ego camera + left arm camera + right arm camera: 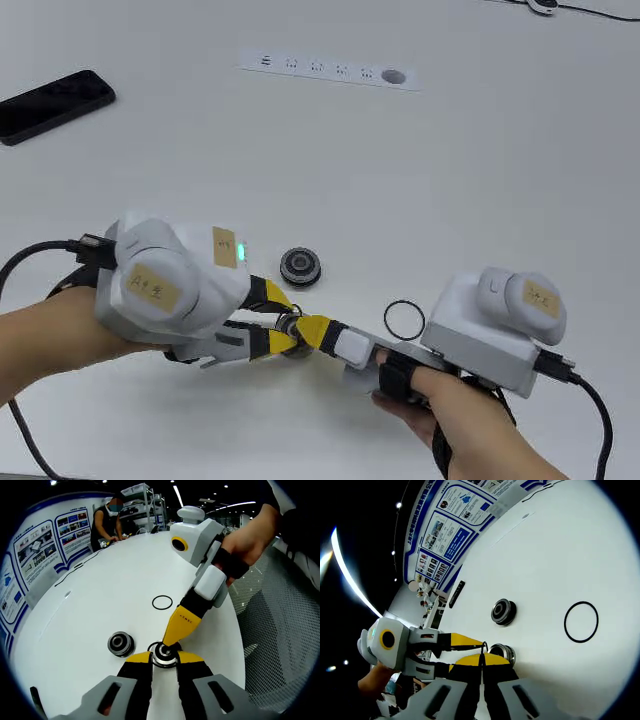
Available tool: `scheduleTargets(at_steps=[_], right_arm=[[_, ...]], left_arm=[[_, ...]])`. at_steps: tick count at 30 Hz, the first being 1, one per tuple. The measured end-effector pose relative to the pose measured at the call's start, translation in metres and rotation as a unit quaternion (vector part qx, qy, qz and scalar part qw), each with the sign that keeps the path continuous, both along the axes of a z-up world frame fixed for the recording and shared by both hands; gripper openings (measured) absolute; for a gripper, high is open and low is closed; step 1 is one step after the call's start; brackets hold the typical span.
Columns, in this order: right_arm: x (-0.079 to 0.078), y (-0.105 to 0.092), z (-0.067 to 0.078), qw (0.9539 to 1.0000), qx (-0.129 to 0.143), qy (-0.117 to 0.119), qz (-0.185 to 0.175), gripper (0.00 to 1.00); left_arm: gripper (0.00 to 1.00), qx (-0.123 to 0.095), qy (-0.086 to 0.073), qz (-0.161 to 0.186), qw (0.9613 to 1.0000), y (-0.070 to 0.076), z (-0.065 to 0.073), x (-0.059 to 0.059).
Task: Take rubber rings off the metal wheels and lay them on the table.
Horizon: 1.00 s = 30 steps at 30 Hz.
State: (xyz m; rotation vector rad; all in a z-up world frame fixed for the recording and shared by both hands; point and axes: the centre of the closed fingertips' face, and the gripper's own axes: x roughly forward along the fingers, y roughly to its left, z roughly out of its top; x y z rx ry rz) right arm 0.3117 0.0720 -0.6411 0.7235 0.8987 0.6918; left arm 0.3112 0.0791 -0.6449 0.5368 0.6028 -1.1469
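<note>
My left claw (165,659) is clamped on the metal wheel (164,652) just above the table (450,180). My right claw (481,661) faces it, pinched together on the rubber ring (482,649). I judge the ring peels rightward, away from the wheel.

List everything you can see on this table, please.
table: one, white, under everything
free wheel: one, metal, mid-table
held wheel: one, metal, gripped at the near side
loose ring: one, black, flat on the table beyond the wheels
pulled ring: one, black, partly off the held wheel
phone: one, black, far left
power strip: one, white, far side
left gripper: one, white, yellow fingers, shut on the held wheel
right gripper: one, white, yellow fingers, pinching the pulled ring
</note>
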Motion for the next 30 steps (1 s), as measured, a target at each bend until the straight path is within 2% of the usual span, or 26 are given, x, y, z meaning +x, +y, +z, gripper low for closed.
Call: scheduleTargets(at_steps=[2,6,8,10,15,17,23,30], right_arm=[[0.0,0.002,0.004,0.9999,0.012,0.001,-0.001,0.02],[0.006,-0.001,0.017,0.9989,0.042,0.002,-0.02,0.02],[0.011,-0.007,0.021,0.9982,0.049,0.003,-0.035,0.02],[0.017,-0.014,0.022,0.9975,0.051,0.001,-0.049,0.02],[0.029,-0.048,0.018,0.994,0.045,0.006,-0.1,0.02],[0.032,-0.064,0.012,0.992,0.035,0.009,-0.121,0.02],[0.035,-0.102,0.0,0.984,0.028,0.023,-0.174,0.02],[0.036,-0.124,-0.008,0.9789,0.02,0.032,-0.201,0.02]], left_arm=[[0.2,-0.01,0.001,0.007,0.9999,0.004,0.005,0.0],[0.21,-0.028,-0.014,0.025,0.9992,0.009,0.02,0.006],[0.22,-0.039,-0.014,0.039,0.9984,0.01,0.024,0.01],[0.23,-0.039,-0.017,0.041,0.9982,0.01,0.027,0.012],[0.24,-0.051,-0.019,0.039,0.9977,0.002,0.031,0.015],[0.24,-0.054,-0.018,0.036,0.9977,-0.002,0.03,0.015],[0.25,-0.061,-0.012,0.035,0.9974,-0.01,0.028,0.015],[0.24,-0.068,-0.009,0.042,0.9967,-0.008,0.029,0.012]])
